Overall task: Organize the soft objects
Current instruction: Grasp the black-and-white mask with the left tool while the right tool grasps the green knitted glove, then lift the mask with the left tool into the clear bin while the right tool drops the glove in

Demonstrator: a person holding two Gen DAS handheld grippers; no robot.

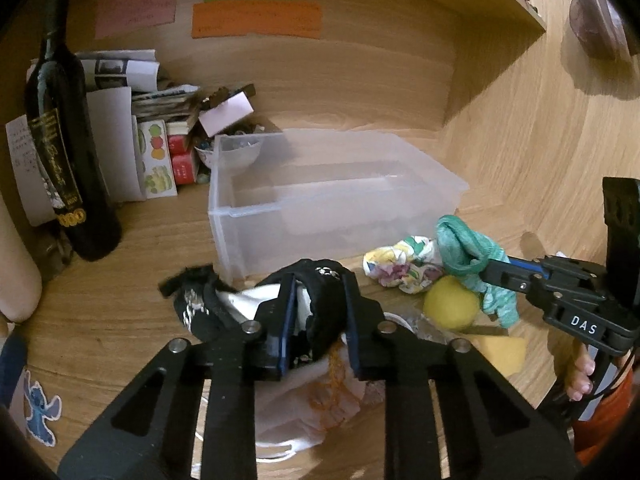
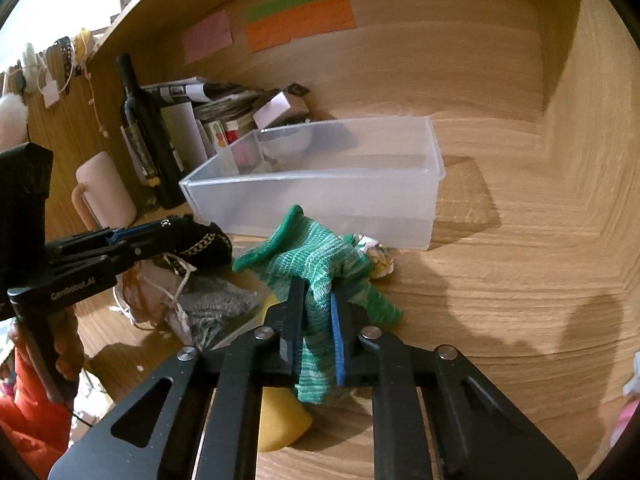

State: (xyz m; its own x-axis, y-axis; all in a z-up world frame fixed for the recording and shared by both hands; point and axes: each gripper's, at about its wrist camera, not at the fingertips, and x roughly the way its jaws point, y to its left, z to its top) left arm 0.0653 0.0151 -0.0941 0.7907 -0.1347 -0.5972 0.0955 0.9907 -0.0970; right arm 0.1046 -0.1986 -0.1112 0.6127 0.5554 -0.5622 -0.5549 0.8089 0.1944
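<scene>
While the left gripper is closed down on a black fabric item with white patterned trim, that item is held just above a heap of pale cloth on the wooden desk. From the right wrist view the same gripper is seen from the side, its fingers pinched on the black piece, with pale cloth and a grey knit item lying beneath.

The right gripper is clamped narrowly on a green striped sock; the sock is draped over and between the fingers, one end hanging below them. In the left wrist view that gripper is seen entering from the right, the green sock bunched at its tip, just above a yellow ball and touching a floral-print cloth.

A translucent plastic bin is set on the desk just behind the pile of soft things; no soft item is seen inside it. A yellow sponge is noted beside the ball.

To the left of the bin, a dark wine bottle, stacked papers and small boxes, and a pale mug are recorded against the back panel. Pink, green and orange paper notes are stuck on that panel.
</scene>
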